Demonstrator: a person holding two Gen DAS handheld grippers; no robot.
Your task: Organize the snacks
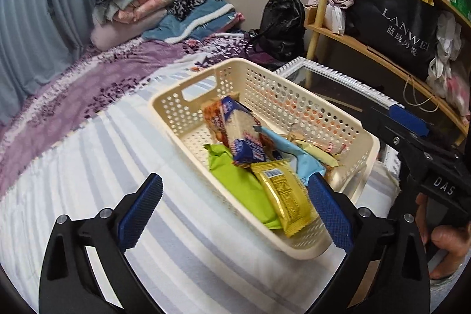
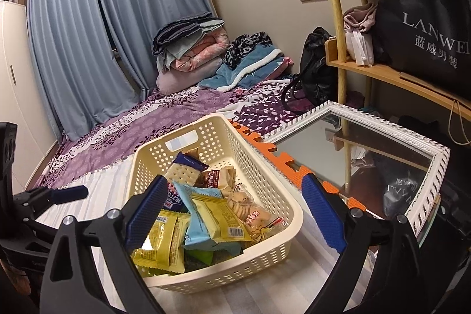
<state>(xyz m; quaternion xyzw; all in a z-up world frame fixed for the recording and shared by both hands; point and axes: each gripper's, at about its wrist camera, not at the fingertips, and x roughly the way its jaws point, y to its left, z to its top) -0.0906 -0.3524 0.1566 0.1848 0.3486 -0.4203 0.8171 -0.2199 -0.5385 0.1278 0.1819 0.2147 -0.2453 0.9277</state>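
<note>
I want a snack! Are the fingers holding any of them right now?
No. The left gripper and right gripper are both open and hold nothing. All the snacks lie in the cream basket.

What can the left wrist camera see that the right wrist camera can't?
Only the left wrist view shows a hand holding the right gripper. Only the right wrist view shows the white wardrobe, the orange foam mat and the left gripper off to the side. Both show the cream basket of snack packets, the mirror, the shelf and the black LANWEI bag.
</note>
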